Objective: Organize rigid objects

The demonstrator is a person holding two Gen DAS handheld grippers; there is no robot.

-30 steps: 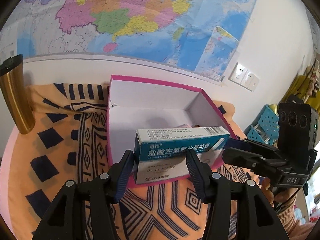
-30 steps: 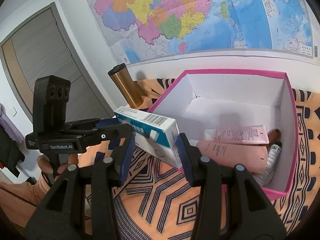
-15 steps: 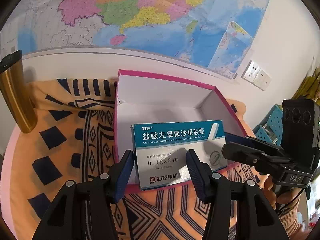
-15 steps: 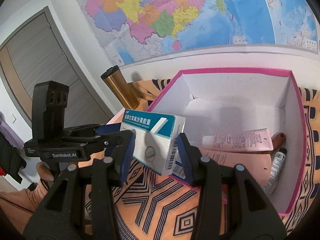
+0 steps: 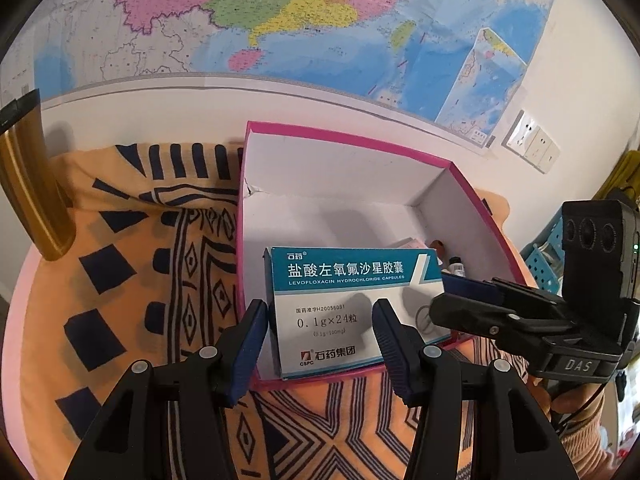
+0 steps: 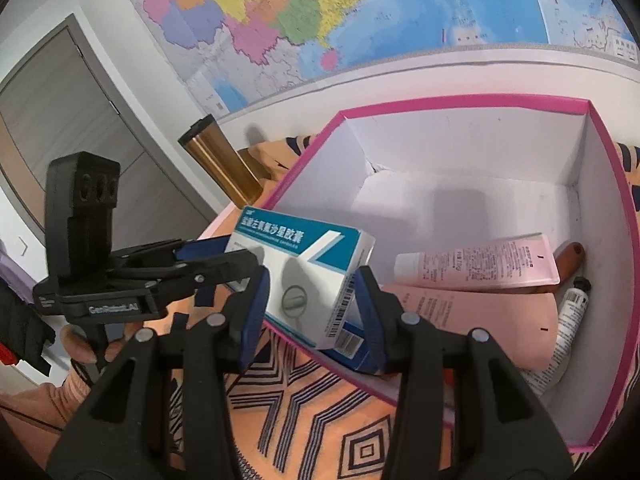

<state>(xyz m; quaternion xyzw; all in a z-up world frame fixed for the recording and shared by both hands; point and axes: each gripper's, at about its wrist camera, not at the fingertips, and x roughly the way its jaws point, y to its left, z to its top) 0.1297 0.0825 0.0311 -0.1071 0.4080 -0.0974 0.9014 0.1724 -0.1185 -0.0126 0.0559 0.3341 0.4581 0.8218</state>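
Partly done: soft pink tubes (image 6: 476, 264) already inside pink-rimmed white cardboard box (image 5: 344, 136) near bench's far edge. Teal-and-white medicine carton (image 6: 304, 264) pinched in right tool (image 6: 312, 280), tilted over box's near wall, not yet released. Left tool (image 5: 320, 312) spread, empty.

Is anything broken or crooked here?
Yes. The pink box has a small tear in its white lining at the back left corner. The medicine box is tilted, leaning over the pink box's near rim between the right gripper's fingers.
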